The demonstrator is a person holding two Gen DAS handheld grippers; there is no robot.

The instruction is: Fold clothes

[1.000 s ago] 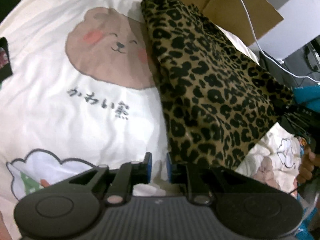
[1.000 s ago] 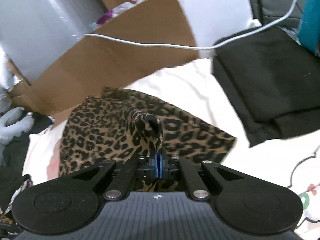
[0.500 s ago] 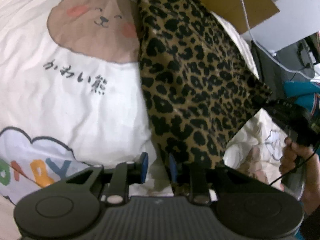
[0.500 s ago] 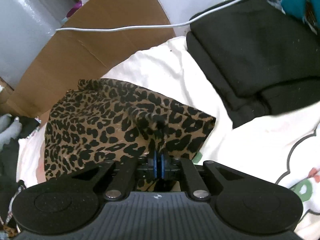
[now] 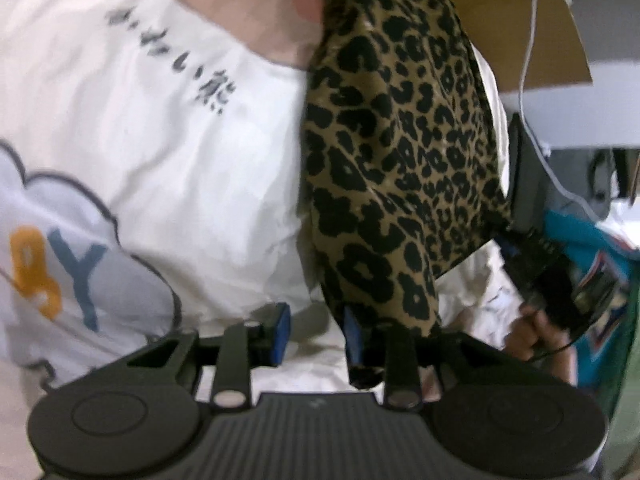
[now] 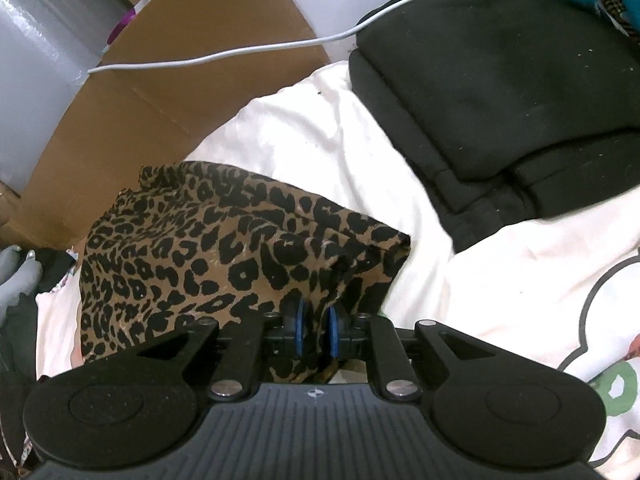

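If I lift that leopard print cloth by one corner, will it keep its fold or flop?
The leopard print cloth probably flops: it already sags and puckers between the right gripper fingers. It looks thin and light, so the fold likely slides open on the white bedding.

1. A white printed sheet (image 5: pixel 192 184) with a cartoon bear, dark script and coloured letters covers the near surface.
2. Brown cardboard (image 6: pixel 172 80) stands at the far side, behind the sheet.
3. A white cable (image 6: pixel 224 55) runs across the cardboard.
4. A grey, shiny surface (image 6: pixel 36 60) rises at the far left.
5. A pale wall (image 5: pixel 600 104) shows at the far right.
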